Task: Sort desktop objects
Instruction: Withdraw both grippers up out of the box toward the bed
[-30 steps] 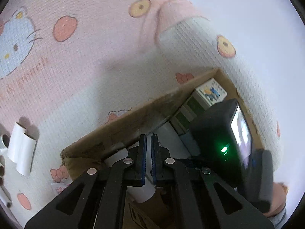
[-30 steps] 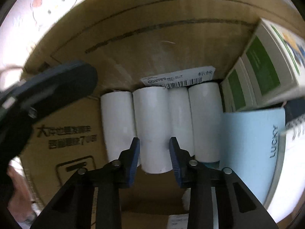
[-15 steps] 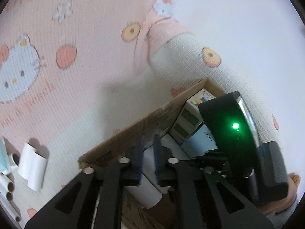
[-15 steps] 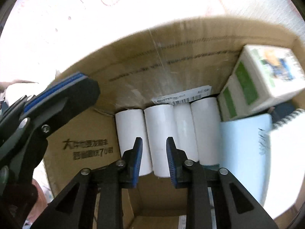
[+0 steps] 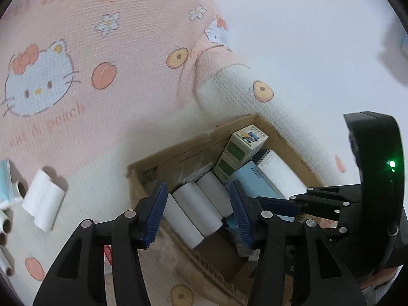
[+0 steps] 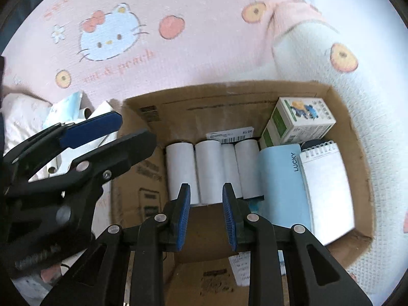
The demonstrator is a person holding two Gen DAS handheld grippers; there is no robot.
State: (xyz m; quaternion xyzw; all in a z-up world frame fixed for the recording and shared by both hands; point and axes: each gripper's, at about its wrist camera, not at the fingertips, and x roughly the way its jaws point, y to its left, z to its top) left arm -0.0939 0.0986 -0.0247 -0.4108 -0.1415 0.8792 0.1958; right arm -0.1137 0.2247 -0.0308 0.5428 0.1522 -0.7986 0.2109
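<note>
The left gripper point(image 5: 199, 211) was clamped shut with nothing between its pads a second ago; now its jaws are opening and stand wide, empty, above the near edge of the cardboard box point(image 5: 178, 153). Its view has pulled back and up: far more of the pink cat-print blanket point(image 5: 76, 63) shows than before. The lone white paper roll point(image 5: 44, 204) on the blanket lies well off to this gripper's left, beside a few thin tubes point(image 5: 5, 227) at the picture's edge.

The right gripper point(image 6: 206, 216) has risen out of the box. Earlier its pads sat low, straddling the end of one roll; now they hang above the box floor, just short of the rolls' near ends, a narrow gap between them and nothing gripped. Where the box walls filled its view before, the whole box point(image 6: 229, 94) is now visible, with blanket point(image 6: 178, 51) beyond.

The four white rolls point(image 6: 211, 168) lie side by side in the box ahead of the right gripper, unchanged in order. To their right lie a light blue booklet point(image 6: 280, 186) and a spiral notepad point(image 6: 329, 191), with green-and-white cartons point(image 6: 298, 122) behind those. The left gripper point(image 6: 102, 137) shows at this view's left, spread open.
</note>
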